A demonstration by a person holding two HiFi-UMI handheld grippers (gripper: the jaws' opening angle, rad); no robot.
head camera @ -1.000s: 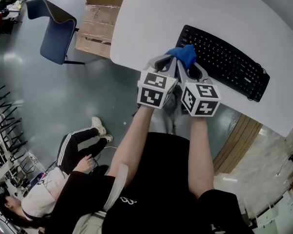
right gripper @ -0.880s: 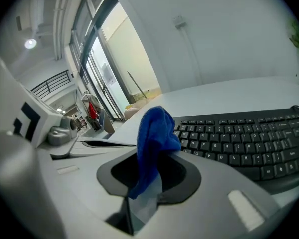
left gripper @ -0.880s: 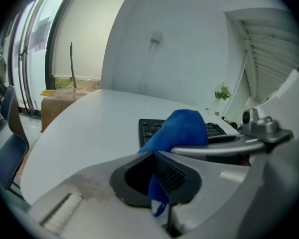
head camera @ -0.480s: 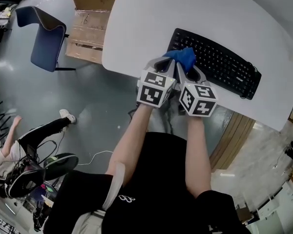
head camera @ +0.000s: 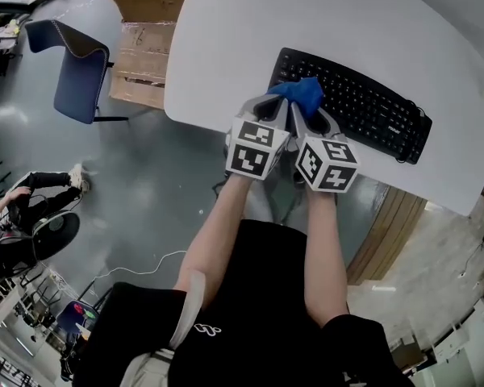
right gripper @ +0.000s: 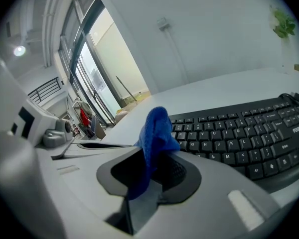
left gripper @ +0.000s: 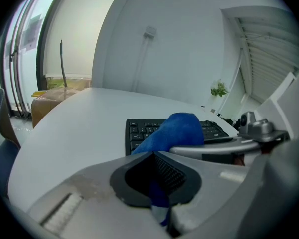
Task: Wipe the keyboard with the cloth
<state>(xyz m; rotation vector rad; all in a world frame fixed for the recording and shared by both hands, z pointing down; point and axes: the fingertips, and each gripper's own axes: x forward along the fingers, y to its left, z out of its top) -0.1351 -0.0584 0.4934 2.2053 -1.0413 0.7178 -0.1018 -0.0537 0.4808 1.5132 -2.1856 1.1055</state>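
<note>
A black keyboard (head camera: 363, 103) lies slanted on the white table (head camera: 250, 47), near its front edge. A blue cloth (head camera: 301, 95) is bunched over the keyboard's left end. Both grippers sit side by side and pinch it: the left gripper (head camera: 276, 108) is shut on the cloth (left gripper: 177, 131), and the right gripper (head camera: 310, 111) is shut on the cloth (right gripper: 155, 131). The keyboard (right gripper: 244, 133) stretches right of the right gripper; its left end (left gripper: 139, 133) shows behind the cloth in the left gripper view.
A blue chair (head camera: 73, 67) and cardboard boxes (head camera: 145, 47) stand on the floor left of the table. A person (head camera: 24, 208) is on the floor at the left. The table's curved edge (head camera: 194, 115) lies just before the grippers.
The grippers keep their hold on the cloth and sit slightly farther left along the keyboard. The head view has shifted, and the person on the floor has moved left.
</note>
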